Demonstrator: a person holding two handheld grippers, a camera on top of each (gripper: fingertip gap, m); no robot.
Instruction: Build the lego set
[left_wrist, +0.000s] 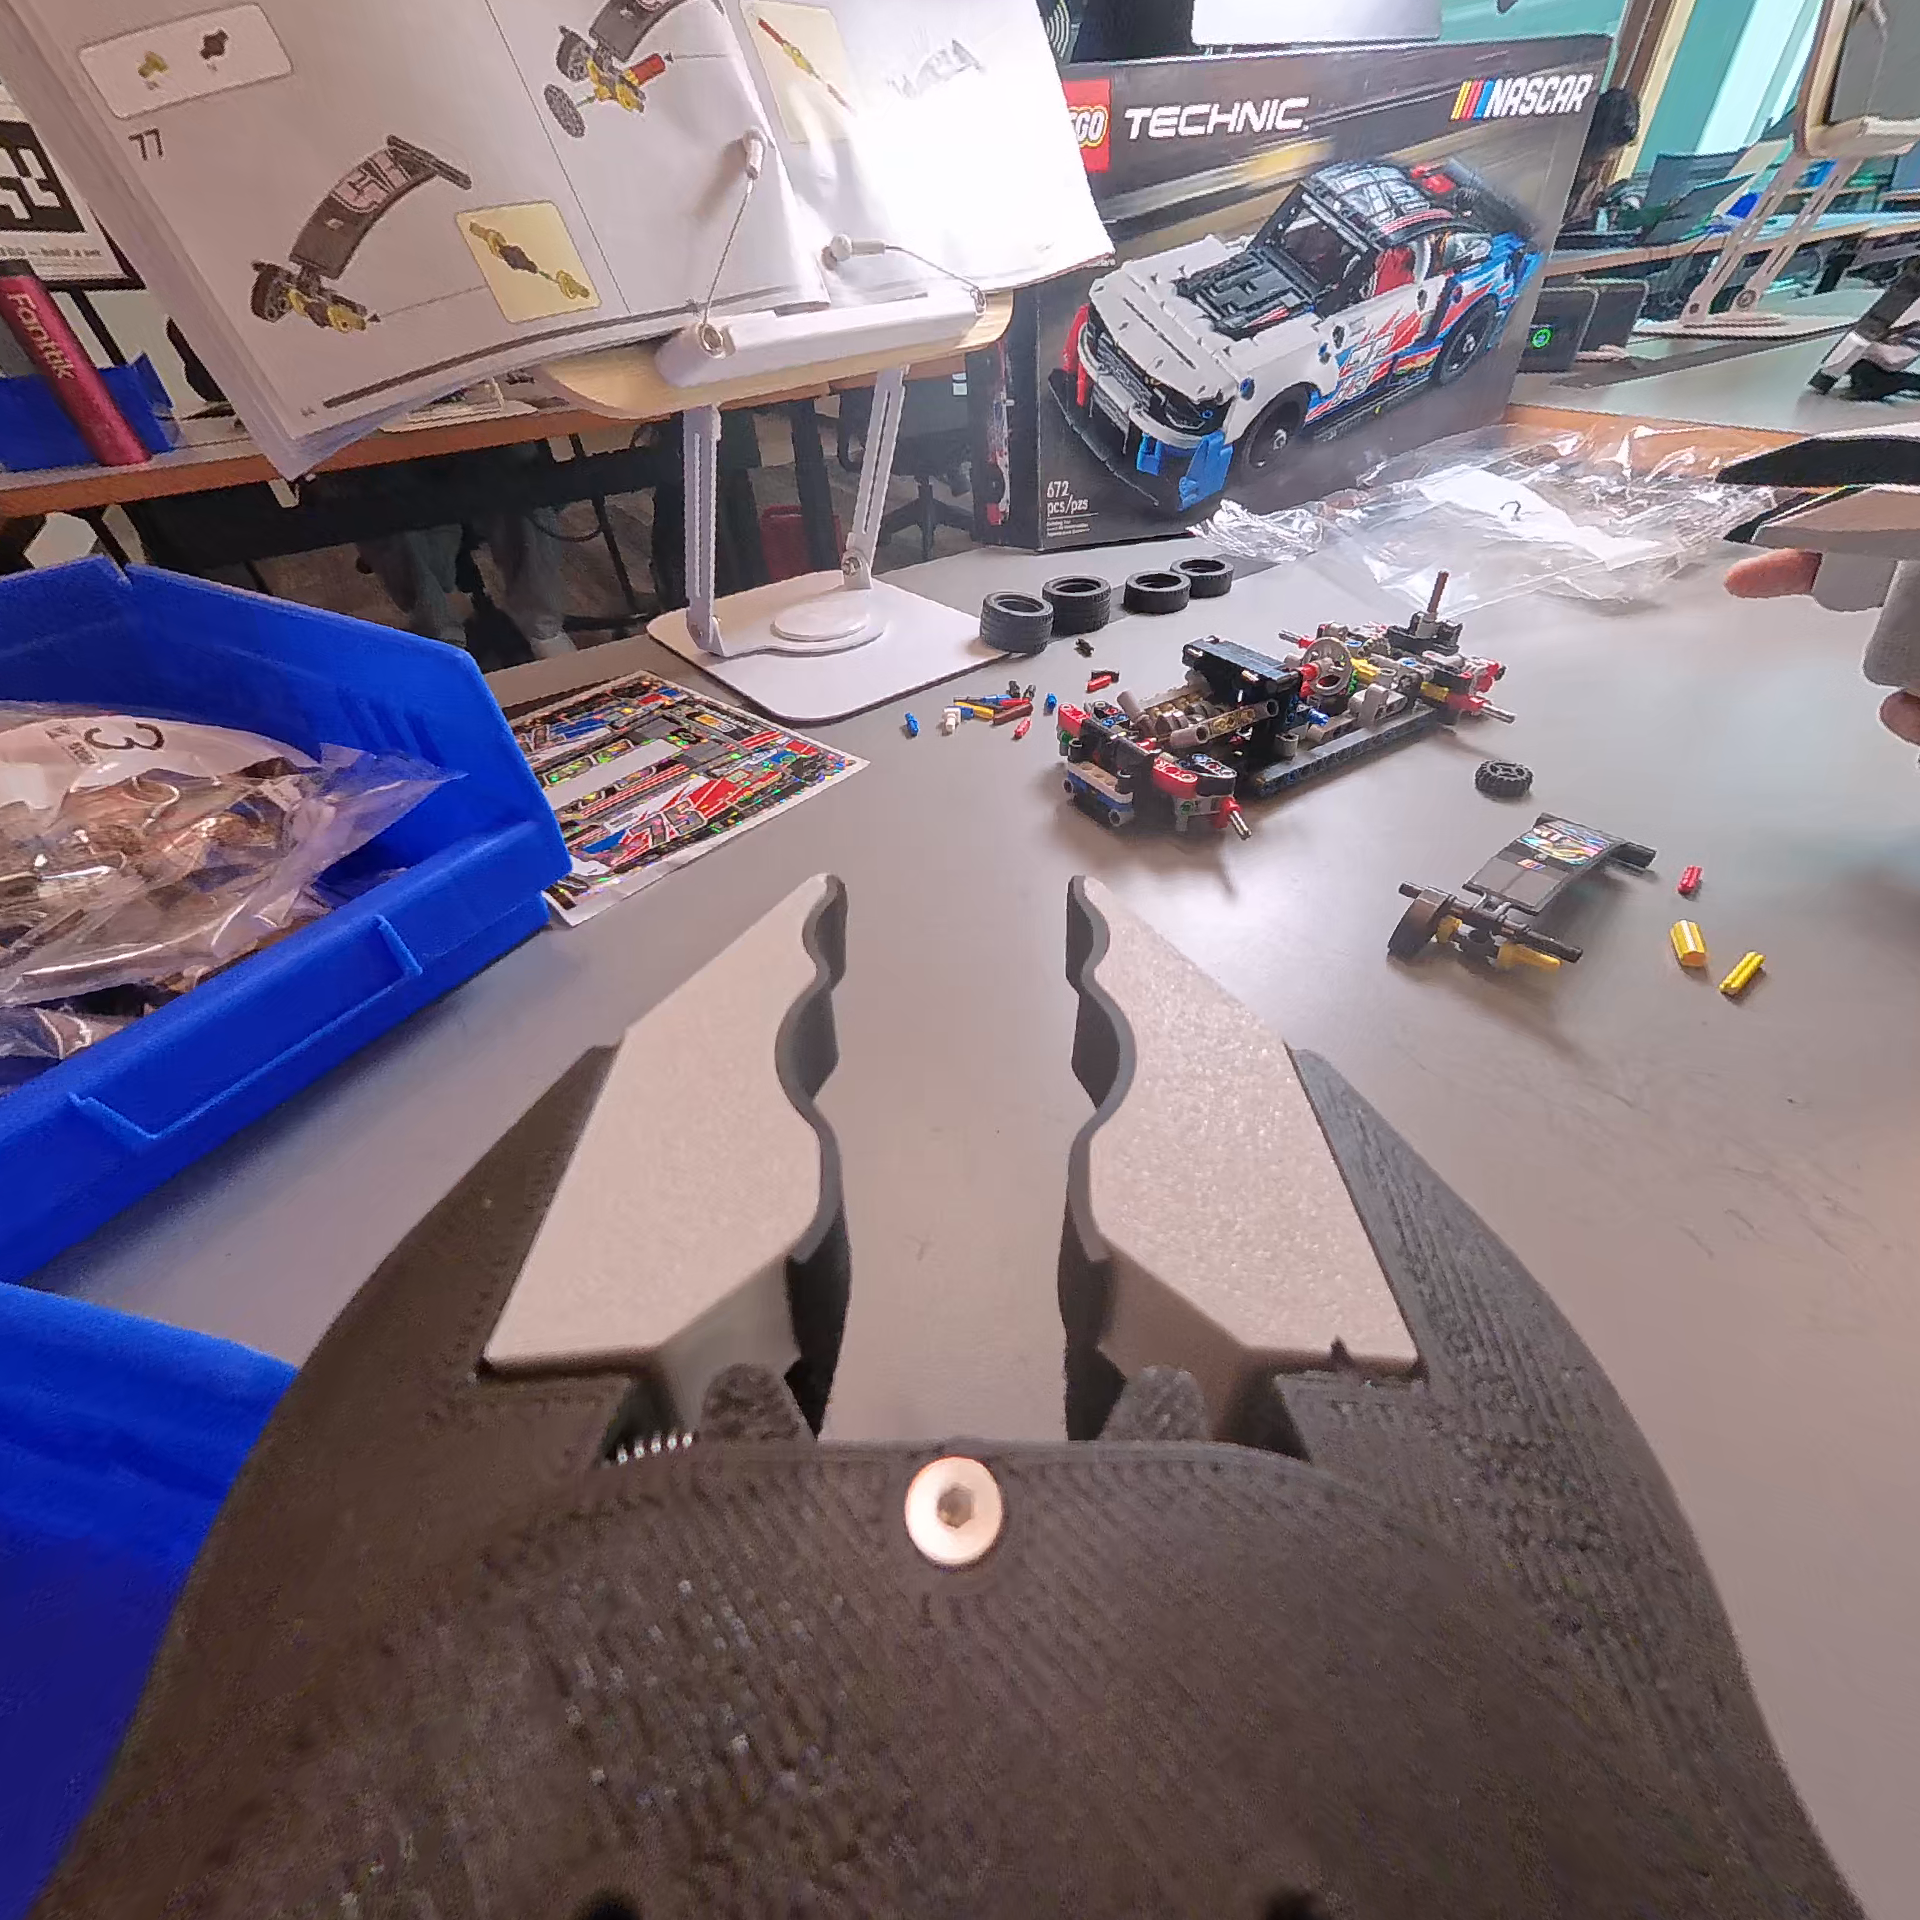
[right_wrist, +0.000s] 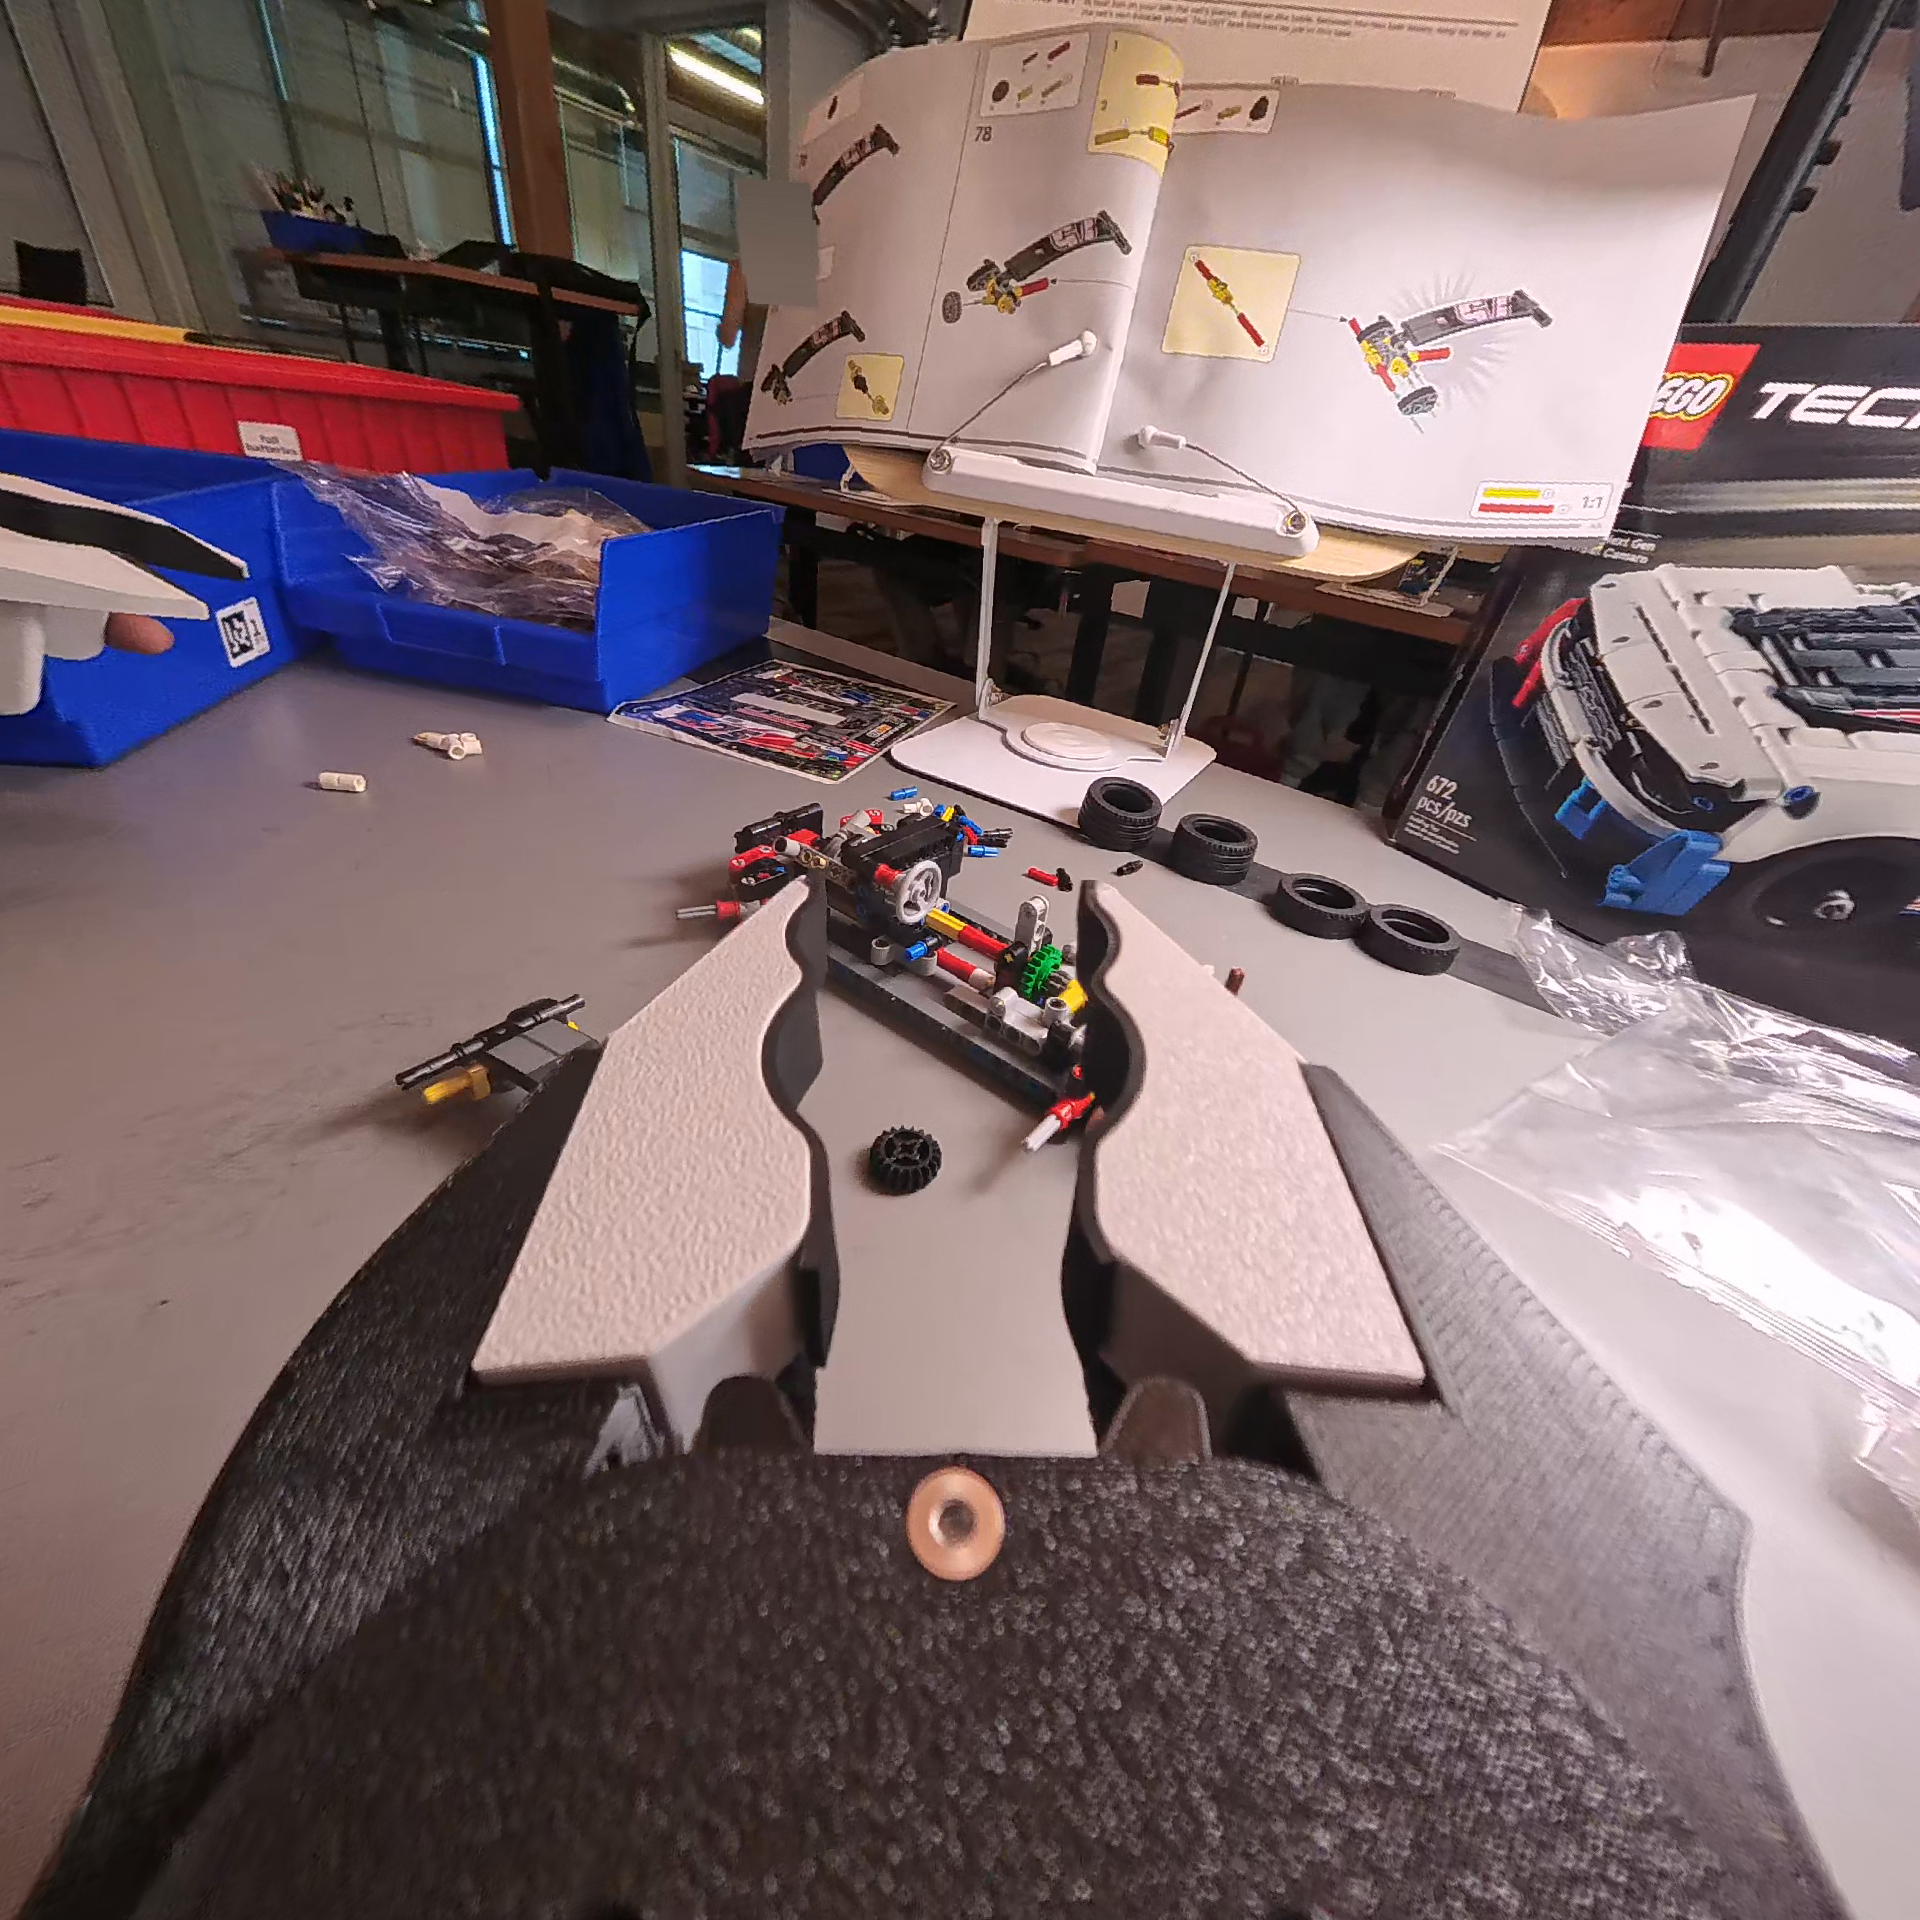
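A part-built lego car chassis (left_wrist: 1278, 717) lies on the grey table (left_wrist: 1455, 1195). A small black sub-assembly with a curved panel and yellow pins (left_wrist: 1507, 904) lies to its right, next to a black gear (left_wrist: 1501, 779) and loose yellow and red pins (left_wrist: 1704, 951). My left gripper (left_wrist: 951, 894) is open and empty, low over the table, well short of the chassis. My right gripper (right_wrist: 943, 899) is open and empty; the chassis (right_wrist: 935, 935) and the black gear (right_wrist: 904, 1161) show between its fingers. The sub-assembly (right_wrist: 499, 1055) lies left of it.
Blue bins with parts bags (left_wrist: 208, 883) stand at the left. A sticker sheet (left_wrist: 665, 779), an instruction booklet on a white stand (left_wrist: 582, 187), four black tyres (left_wrist: 1101, 603), the set box (left_wrist: 1299, 291) and clear plastic bags (right_wrist: 1714, 1174) surround the work area. Loose small pins (left_wrist: 987, 712) lie beside the chassis. Across from one pair of fingers to the other is roughly 30 cm.
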